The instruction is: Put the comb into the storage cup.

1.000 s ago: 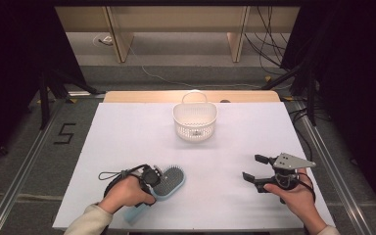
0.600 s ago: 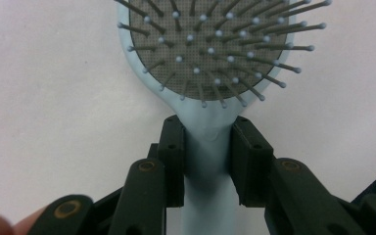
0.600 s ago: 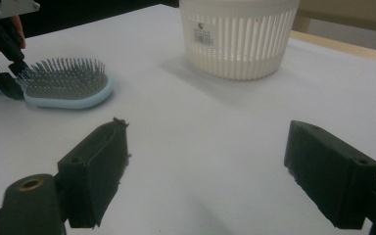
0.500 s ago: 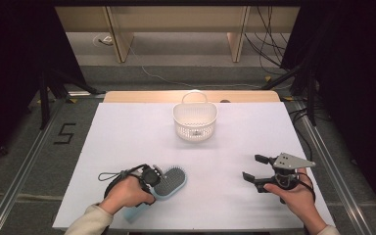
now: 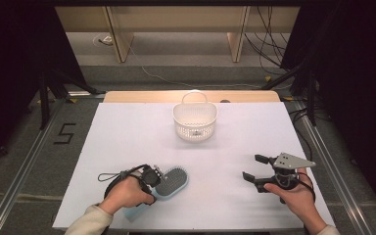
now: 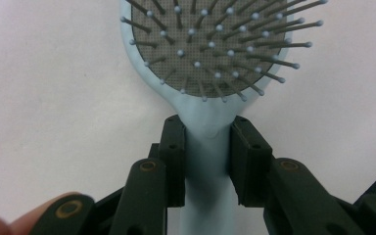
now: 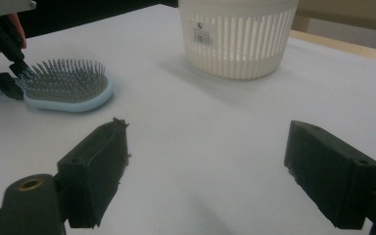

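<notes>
Am clamping left gripper (image 6: 208, 147) on neck of pale blue hairbrush (image 5: 170, 182), lying bristles-up at lower left of high view. Right gripper (image 7: 220, 176) hanging wide open, empty. Judging brush light, stiff, slick plastic; neck giving surest hold. White basket (image 5: 195, 120) sitting upper centre.

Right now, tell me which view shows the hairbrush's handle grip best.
The left gripper view: the left tongs sit closed on both sides of the hairbrush neck, close up. The high view shows the brush small, its handle mostly under the hand. The right gripper view shows the bristled head from the side, the grip partly hidden.
</notes>
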`<state>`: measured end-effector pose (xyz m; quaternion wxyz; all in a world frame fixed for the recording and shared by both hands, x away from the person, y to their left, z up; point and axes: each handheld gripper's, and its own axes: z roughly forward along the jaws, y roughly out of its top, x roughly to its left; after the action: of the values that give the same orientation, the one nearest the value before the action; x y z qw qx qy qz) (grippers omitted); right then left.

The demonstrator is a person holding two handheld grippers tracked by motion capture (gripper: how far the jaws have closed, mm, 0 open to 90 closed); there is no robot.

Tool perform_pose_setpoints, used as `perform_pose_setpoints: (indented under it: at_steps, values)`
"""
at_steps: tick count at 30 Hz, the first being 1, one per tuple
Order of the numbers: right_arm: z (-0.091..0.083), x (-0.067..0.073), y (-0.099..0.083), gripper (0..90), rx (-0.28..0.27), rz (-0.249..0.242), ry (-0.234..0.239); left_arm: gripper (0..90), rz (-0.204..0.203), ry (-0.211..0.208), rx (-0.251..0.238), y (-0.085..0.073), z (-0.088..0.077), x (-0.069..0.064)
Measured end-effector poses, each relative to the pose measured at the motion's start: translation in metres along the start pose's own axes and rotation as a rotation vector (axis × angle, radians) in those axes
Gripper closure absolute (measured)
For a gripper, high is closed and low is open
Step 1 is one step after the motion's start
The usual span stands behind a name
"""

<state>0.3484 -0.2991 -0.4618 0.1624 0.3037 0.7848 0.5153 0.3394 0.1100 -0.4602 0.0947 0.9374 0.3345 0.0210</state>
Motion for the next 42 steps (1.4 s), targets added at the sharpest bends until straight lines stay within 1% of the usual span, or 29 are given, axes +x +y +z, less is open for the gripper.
perform_pose_setpoints:
  at_steps: [2,3,4,5,7,12,13,14,17,20,23,24,27,30,33,38,39,40,42]
  values:
    - [0.000,0.000,0.000,17.4,0.000,0.004,-0.001,69.6,0.004,-0.001,-0.007,0.000,-0.001,-0.001]
    - [0.000,0.000,0.000,17.4,-0.001,0.002,-0.001,69.7,0.009,0.001,-0.023,0.000,-0.003,-0.001]
    - [0.000,0.000,0.000,17.4,-0.001,0.002,-0.001,69.7,0.009,0.001,-0.023,0.000,-0.003,-0.001]
    - [0.000,0.000,0.000,17.4,-0.002,0.004,-0.001,69.6,0.017,0.003,-0.028,0.000,-0.004,-0.001]
    - [0.000,0.000,0.000,17.5,-0.002,0.003,-0.001,69.6,0.025,0.007,-0.049,-0.001,-0.006,-0.001]
    - [-0.001,0.000,0.000,17.5,-0.004,0.001,-0.003,69.6,0.033,0.018,-0.079,-0.001,-0.009,-0.001]
    - [-0.001,0.000,0.000,17.5,-0.004,0.002,-0.002,69.6,0.030,0.025,-0.093,-0.001,-0.010,-0.001]
    - [-0.001,0.000,0.000,17.4,-0.004,0.003,-0.002,69.7,0.032,0.023,-0.095,-0.001,-0.011,-0.001]
    - [-0.001,0.000,0.000,17.5,-0.004,0.004,-0.001,69.6,0.026,0.020,-0.128,-0.001,-0.014,-0.001]
    - [-0.001,0.000,0.000,17.5,-0.004,0.005,-0.002,69.6,0.023,0.023,-0.146,-0.001,-0.015,0.001]
    - [-0.001,0.000,0.000,17.5,-0.004,0.006,-0.001,69.6,0.006,0.026,-0.169,-0.002,-0.016,0.002]
    - [-0.001,0.000,0.000,17.5,-0.004,0.005,-0.001,69.7,0.006,0.026,-0.169,-0.002,-0.016,0.002]
    - [-0.001,0.000,0.000,17.5,-0.003,0.007,-0.001,69.6,-0.005,0.036,-0.200,-0.003,-0.016,0.004]
    - [-0.001,0.000,0.000,17.4,-0.004,0.008,-0.002,69.7,-0.002,0.041,-0.213,-0.003,-0.017,0.005]
    - [-0.001,-0.001,0.000,17.5,-0.004,0.007,-0.004,69.6,0.009,0.057,-0.226,-0.004,-0.017,0.005]
    - [0.000,0.000,-0.001,17.5,-0.003,0.004,0.000,69.7,0.000,0.066,-0.245,-0.005,-0.017,0.006]
    - [0.000,0.000,-0.001,17.5,-0.001,0.003,-0.001,69.6,-0.007,0.069,-0.261,-0.004,-0.017,0.006]
    - [0.000,0.000,-0.001,17.5,-0.002,0.003,-0.001,69.7,-0.011,0.068,-0.267,-0.004,-0.017,0.006]
    - [0.000,0.000,-0.001,17.6,-0.003,0.004,-0.001,69.6,-0.006,0.065,-0.265,-0.005,-0.018,0.006]
